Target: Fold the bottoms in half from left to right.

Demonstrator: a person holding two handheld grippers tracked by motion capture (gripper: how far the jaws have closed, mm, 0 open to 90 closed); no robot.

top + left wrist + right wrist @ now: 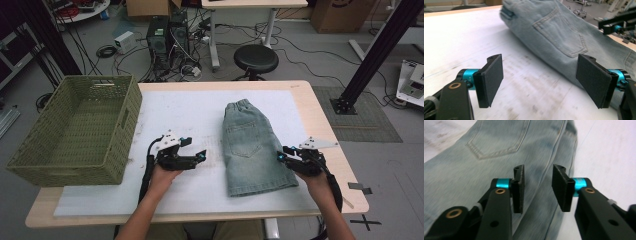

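Flanking denim shorts (251,148), fingers apart

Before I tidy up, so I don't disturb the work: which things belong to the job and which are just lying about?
In the job:
denim shorts
left claw, open
right claw, open over the shorts' edge
green basket

Lying about:
black stool
computer towers
cardboard box

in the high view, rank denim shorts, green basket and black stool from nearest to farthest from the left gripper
From the left gripper:
1. denim shorts, just to its right on the white mat.
2. green basket, to its left at the table edge.
3. black stool, on the floor beyond the table's far edge.
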